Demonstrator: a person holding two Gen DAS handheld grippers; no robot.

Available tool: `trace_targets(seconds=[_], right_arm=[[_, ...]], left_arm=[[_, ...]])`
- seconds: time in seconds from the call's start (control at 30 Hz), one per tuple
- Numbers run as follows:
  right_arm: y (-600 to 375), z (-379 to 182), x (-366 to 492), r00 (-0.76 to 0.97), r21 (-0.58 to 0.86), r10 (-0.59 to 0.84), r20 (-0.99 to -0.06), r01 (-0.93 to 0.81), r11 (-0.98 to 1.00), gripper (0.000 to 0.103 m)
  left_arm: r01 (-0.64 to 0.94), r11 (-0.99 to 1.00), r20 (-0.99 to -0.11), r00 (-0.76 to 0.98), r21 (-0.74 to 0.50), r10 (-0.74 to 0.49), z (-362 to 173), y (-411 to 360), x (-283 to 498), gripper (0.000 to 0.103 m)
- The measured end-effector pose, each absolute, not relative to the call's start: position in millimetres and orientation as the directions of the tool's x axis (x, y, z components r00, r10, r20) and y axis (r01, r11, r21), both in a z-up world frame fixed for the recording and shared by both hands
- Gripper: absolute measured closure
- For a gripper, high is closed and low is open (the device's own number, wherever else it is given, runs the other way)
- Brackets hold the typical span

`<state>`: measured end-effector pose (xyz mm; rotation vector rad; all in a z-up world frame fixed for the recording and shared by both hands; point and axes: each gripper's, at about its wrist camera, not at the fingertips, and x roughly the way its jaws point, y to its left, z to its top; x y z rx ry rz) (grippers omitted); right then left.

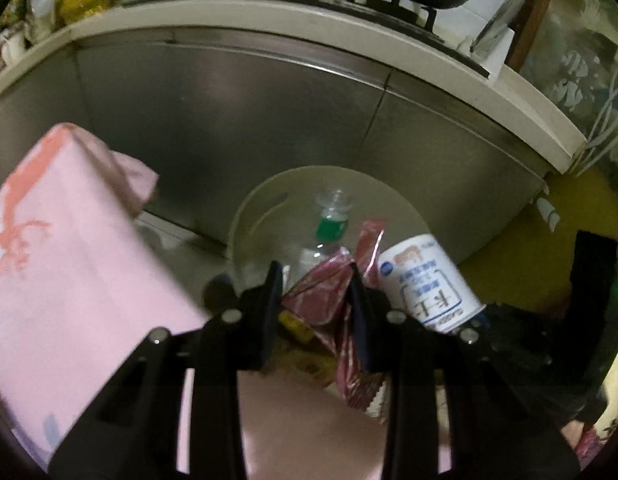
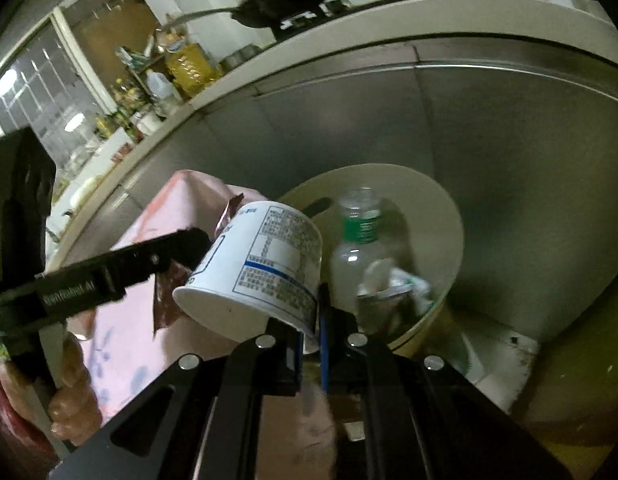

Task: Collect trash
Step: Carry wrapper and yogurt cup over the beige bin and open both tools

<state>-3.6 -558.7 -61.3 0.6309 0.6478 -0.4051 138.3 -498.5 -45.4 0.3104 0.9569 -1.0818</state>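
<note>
The right gripper [image 2: 311,334] is pinching the rim of a white paper cup [image 2: 261,268] between nearly closed fingers [image 2: 324,344], the cup tilting up and left, with its printed label facing the camera. The left gripper [image 1: 315,292] is closing on a crumpled red foil wrapper [image 1: 333,300], its fingers [image 1: 271,300] partly open around the bulk of it. Both items are being held just near of a cream round bin [image 2: 441,216], which is standing on the floor against the steel cabinet front [image 1: 229,120]. Inside the bin a clear plastic bottle [image 2: 359,236] with a green label is lying beside crushed wrappers [image 2: 393,292]. A pink cloth-covered surface [image 1: 69,260] is sitting to the left.

Judgement: the deposit step is in hand, with both items apparently short of the bin mouth. The next move calls for carrying each forward over the rim, then opening the fingers; the cup's thin rim could slip early.
</note>
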Motion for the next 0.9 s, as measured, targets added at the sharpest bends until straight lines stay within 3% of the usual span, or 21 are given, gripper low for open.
trace_targets(seconds=[0.13,0.2,0.3,0.33,0.4,0.57,0.9], right_arm=[[-571.3,-71.2,0.0,0.692,0.373,-0.173,-0.7,0.562,0.738,0.098],[-572.4,-74.1,2.0,0.669,0.336,-0.202,-0.715,0.583,0.74,0.096],[-573.0,-80.3,6.4,0.643,0.308,-0.215,-0.736,0.6,0.738,0.075],[-572.6,-81.0,8.2,0.634,0.297,-0.224,-0.74,0.608,0.737,0.06],[-569.9,-81.6,8.5,0.632,0.274,-0.249,-0.733,0.611,0.743,0.052],[-566.3,-76.7,9.6,0.655,0.282,-0.251,-0.713,0.595,0.752,0.048],[-552.5,-67.8,5.1,0.707,0.319,-0.221,-0.672,0.545,0.776,0.048]], left_arm=[[0.835,0.474,-0.796,0.074,-0.28,-0.6,-55.0,-517.6,149.2,0.072],[0.83,0.483,-0.804,0.073,-0.28,-0.591,-58.6,-522.4,149.4,0.066],[0.832,0.494,-0.815,0.094,-0.251,-0.572,-62.2,-525.7,145.7,0.05],[0.832,0.5,-0.816,0.106,-0.24,-0.568,-63.1,-525.2,144.2,0.048],[0.833,0.504,-0.821,0.116,-0.226,-0.559,-65.2,-523.9,142.4,0.047],[0.832,0.525,-0.83,0.159,-0.18,-0.535,-68.8,-519.0,141.6,0.046],[0.845,0.528,-0.833,0.229,-0.087,-0.504,-63.0,-522.3,135.9,0.019]])
